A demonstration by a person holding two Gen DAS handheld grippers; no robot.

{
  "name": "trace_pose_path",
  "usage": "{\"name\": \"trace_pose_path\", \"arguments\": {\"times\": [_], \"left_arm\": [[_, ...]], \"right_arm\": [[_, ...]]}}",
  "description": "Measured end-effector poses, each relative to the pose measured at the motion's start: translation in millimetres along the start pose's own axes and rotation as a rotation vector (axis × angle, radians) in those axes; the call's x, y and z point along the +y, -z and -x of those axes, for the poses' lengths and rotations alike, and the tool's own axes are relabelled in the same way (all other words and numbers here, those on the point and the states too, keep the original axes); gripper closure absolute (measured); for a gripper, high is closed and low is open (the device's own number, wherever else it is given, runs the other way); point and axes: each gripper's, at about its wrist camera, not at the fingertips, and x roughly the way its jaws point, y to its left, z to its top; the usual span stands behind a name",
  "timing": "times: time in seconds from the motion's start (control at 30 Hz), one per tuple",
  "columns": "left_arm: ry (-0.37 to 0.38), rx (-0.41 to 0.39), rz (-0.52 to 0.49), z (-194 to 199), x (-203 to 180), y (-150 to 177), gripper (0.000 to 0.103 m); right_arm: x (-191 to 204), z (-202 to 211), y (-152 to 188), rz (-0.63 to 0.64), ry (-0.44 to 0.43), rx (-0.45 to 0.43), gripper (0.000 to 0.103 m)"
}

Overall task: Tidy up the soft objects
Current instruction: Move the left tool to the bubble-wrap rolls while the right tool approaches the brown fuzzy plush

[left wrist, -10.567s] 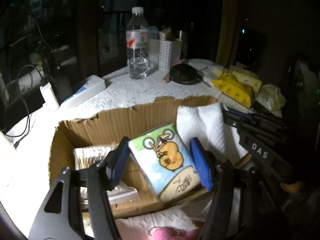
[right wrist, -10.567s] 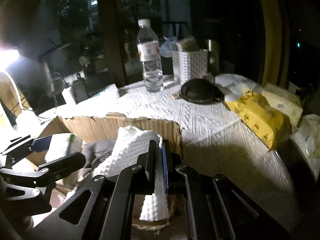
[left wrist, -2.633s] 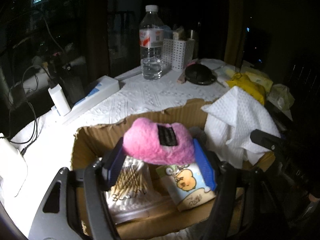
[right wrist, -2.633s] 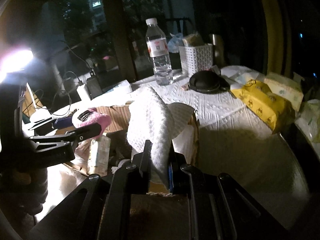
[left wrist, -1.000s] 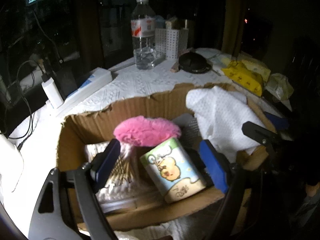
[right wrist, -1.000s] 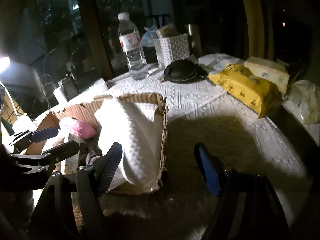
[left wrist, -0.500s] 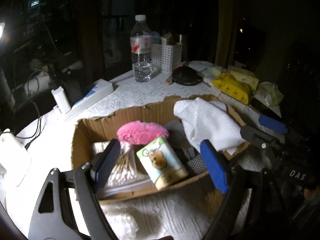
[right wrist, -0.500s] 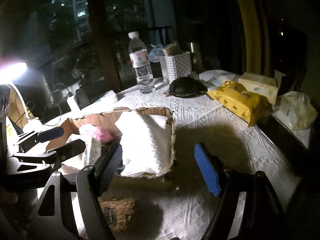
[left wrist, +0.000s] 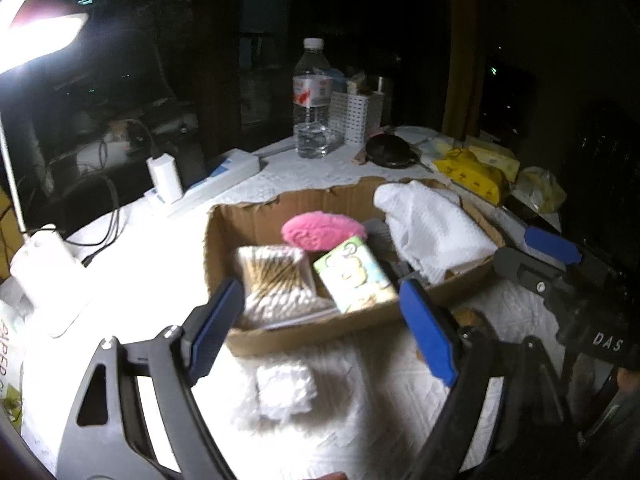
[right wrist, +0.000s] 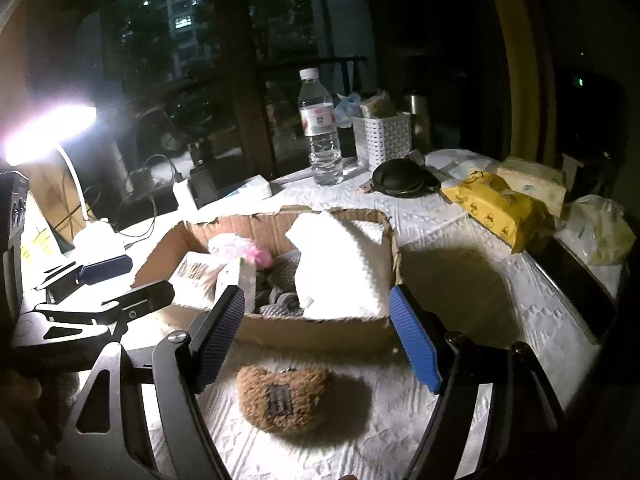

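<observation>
A cardboard box (left wrist: 300, 332) (right wrist: 320, 330) on the table holds a pink fuzzy pad (left wrist: 322, 230) (right wrist: 240, 250), a white cloth (left wrist: 432, 226) (right wrist: 340, 272), a cartoon tissue pack (left wrist: 352, 276) and a pack of cotton swabs (left wrist: 276, 284). A brown fuzzy pad (right wrist: 282, 400) lies in front of the box, below my open, empty right gripper (right wrist: 316, 338). A small white pack (left wrist: 284, 388) lies in front of the box, under my open, empty left gripper (left wrist: 320, 332).
A water bottle (right wrist: 322, 136), a white basket (right wrist: 382, 136), a black round case (right wrist: 400, 178) and yellow wipes packs (right wrist: 500, 204) stand behind the box. A lit desk lamp (right wrist: 48, 128), a power strip (left wrist: 208, 188) and cables are at the left.
Both grippers have pulled back and up from the box. The brown pad and the small white pack have come into view in front of it.
</observation>
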Motion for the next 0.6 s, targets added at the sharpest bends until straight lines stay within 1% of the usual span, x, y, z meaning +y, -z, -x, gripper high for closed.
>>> {"name": "trace_pose_path", "arguments": {"times": [0.2, 0.3, 0.37, 0.43, 0.6], "left_arm": [[0.005, 0.035, 0.022, -1.0, 10.3, 17.1, 0.020], [-0.008, 0.058, 0.027, -6.7, 13.3, 26.7, 0.020], [-0.010, 0.077, 0.032, -10.7, 15.1, 30.4, 0.020], [-0.017, 0.079, 0.044, -11.8, 17.6, 32.7, 0.020], [-0.032, 0.105, 0.040, -18.0, 17.8, 38.2, 0.020]], "right_arm": [[9.5, -1.7, 10.6, 0.019, -0.014, 0.032, 0.025], [9.4, -4.7, 16.7, 0.015, -0.022, 0.053, 0.025], [8.6, -6.4, 21.3, 0.013, -0.027, 0.066, 0.025], [7.4, -8.6, 25.1, 0.013, -0.031, 0.083, 0.025], [9.0, -14.3, 32.1, 0.020, -0.038, 0.113, 0.025]]}}
